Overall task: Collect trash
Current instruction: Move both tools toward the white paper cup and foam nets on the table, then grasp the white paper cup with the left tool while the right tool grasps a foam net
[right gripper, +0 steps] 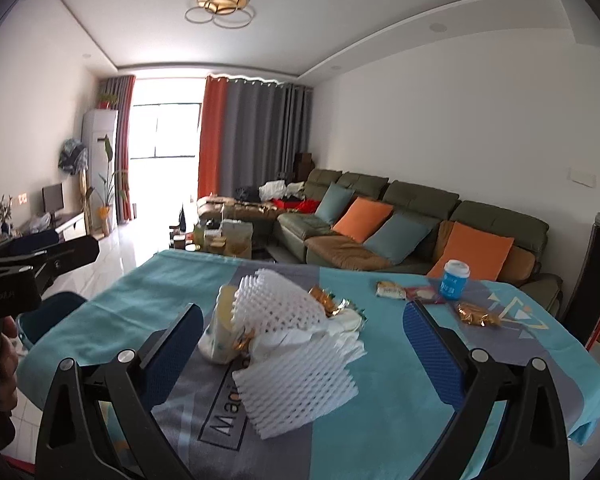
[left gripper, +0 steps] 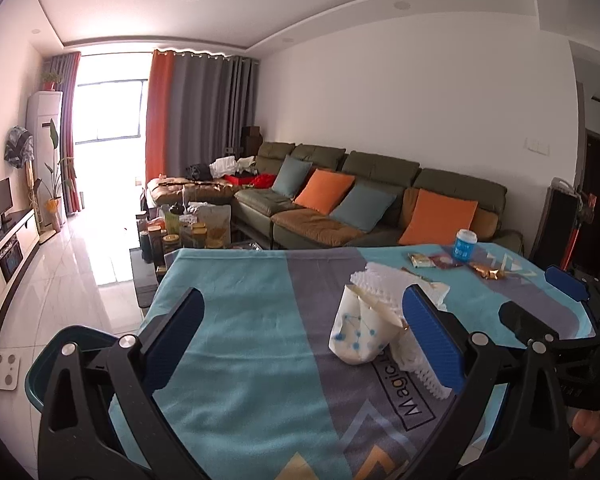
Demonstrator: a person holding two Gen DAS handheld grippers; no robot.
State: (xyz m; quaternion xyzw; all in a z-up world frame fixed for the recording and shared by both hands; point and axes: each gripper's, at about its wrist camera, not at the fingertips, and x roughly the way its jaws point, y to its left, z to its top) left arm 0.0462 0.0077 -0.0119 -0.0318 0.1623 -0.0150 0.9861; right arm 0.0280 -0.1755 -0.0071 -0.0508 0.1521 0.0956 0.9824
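Task status: collection not started, as far as visible. Left gripper [left gripper: 300,344] and right gripper [right gripper: 304,352] are both spread wide with nothing between the fingers. All trash lies on the cloth-covered table [right gripper: 380,400]: a paper cup [right gripper: 220,336] on its side touching white foam netting [right gripper: 296,384] near centre; a blue cup [right gripper: 455,280], snack packets [right gripper: 390,289] and a gold wrapper [right gripper: 476,314] at the far right. A teal bin [left gripper: 56,364] stands at the near left edge; its contents cannot be seen.
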